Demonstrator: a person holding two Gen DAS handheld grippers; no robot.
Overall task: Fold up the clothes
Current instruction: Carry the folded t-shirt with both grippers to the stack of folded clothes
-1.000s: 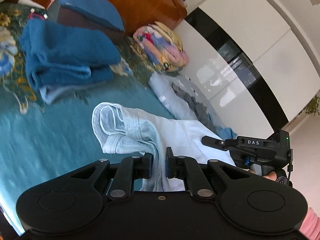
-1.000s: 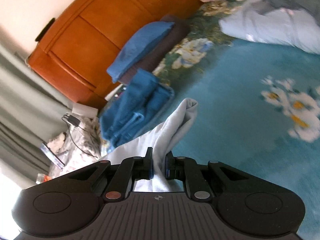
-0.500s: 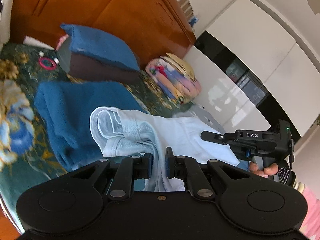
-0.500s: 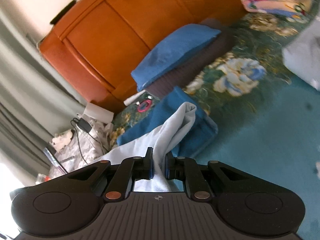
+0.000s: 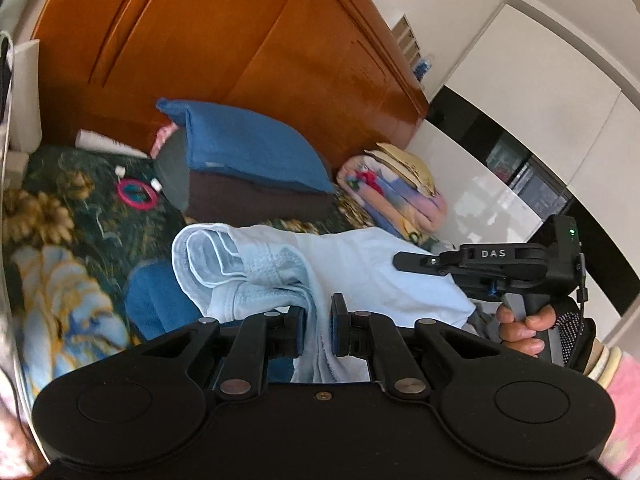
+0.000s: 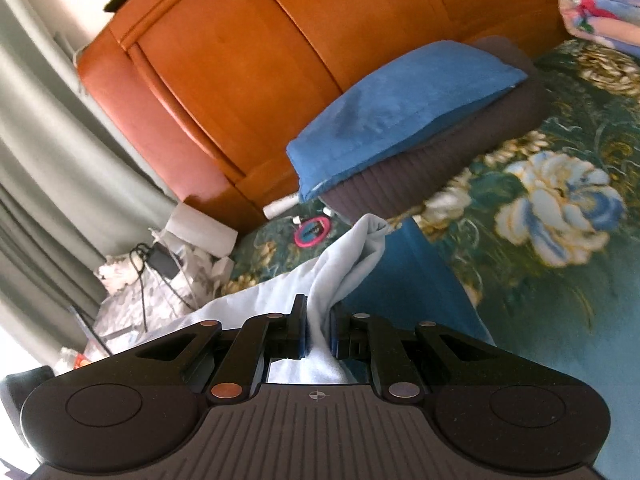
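Note:
A pale blue garment (image 5: 352, 268) hangs folded between both grippers above the bed. My left gripper (image 5: 318, 320) is shut on one bunched edge of it, its ribbed hem curling out to the left. My right gripper (image 6: 318, 322) is shut on the other edge of the same garment (image 6: 344, 260); in the left wrist view that gripper (image 5: 404, 258) shows at the right, held by a hand. Under the garment lies a stack of folded dark blue clothes (image 5: 154, 304), also in the right wrist view (image 6: 424, 284).
A blue pillow (image 5: 248, 148) on a brown cushion (image 5: 256, 200) leans against the wooden headboard (image 5: 224, 40). A folded flowered quilt (image 5: 392, 196) lies at the right, a pink ring (image 5: 136, 194) at the left. A cluttered bedside table with cables (image 6: 160, 268) stands beyond the bed.
Both grippers have carried the pale blue garment across the bed toward the headboard, from the teal sheet to over the dark blue stack. Their grip is unchanged.

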